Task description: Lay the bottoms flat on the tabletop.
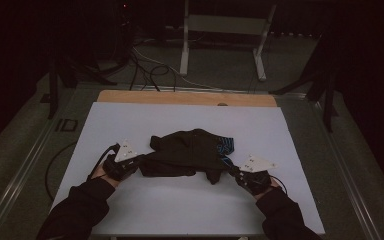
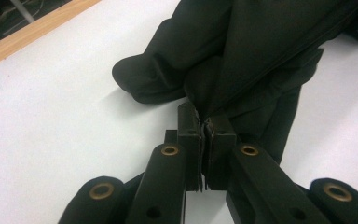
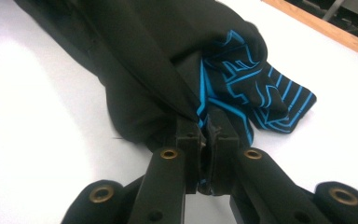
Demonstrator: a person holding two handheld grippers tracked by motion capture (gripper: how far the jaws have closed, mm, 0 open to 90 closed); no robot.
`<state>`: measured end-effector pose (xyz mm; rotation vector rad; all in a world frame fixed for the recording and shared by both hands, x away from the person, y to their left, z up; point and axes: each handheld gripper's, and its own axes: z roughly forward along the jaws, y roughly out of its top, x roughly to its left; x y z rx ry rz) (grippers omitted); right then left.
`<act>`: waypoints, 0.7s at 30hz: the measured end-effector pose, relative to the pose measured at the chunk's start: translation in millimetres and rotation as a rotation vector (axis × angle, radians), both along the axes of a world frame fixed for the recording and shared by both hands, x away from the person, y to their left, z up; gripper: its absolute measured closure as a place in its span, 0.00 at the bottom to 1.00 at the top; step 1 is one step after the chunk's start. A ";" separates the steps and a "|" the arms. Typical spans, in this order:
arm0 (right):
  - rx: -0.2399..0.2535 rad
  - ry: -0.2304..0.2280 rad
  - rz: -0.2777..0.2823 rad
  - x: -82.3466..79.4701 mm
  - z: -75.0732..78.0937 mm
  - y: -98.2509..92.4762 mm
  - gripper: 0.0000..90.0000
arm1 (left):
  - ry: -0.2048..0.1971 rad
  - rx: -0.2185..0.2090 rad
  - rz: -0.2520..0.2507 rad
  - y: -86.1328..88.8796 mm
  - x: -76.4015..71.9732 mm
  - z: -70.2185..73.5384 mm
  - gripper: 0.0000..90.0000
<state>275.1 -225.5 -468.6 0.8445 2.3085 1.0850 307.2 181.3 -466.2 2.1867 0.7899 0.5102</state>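
Observation:
A crumpled black garment with a blue line print lies in the middle of the white table. My left gripper is at the garment's left end, and in the left gripper view the left gripper is shut on a taut fold of black cloth. My right gripper is at the right end. In the right gripper view the right gripper is shut on the cloth edge, right beside the blue print. The cloth is stretched between both grippers.
A wooden strip runs along the table's far edge. Beyond it, cables lie on the floor beside a white metal stand. Bare white tabletop surrounds the garment on all sides.

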 end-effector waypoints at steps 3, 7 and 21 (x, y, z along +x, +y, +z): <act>-0.016 -0.017 -0.004 -4.5 2.0 -3.5 0.96 | 0.003 0.002 -0.017 0.1 -5.5 2.7 0.97; -0.013 -0.002 -0.012 -9.0 0.8 -12.8 0.96 | 0.017 0.005 -0.049 -3.5 -16.0 4.1 0.97; 0.003 0.059 -0.006 -33.0 -6.3 -31.2 0.96 | 0.112 0.038 -0.177 -15.3 -50.7 -0.1 0.97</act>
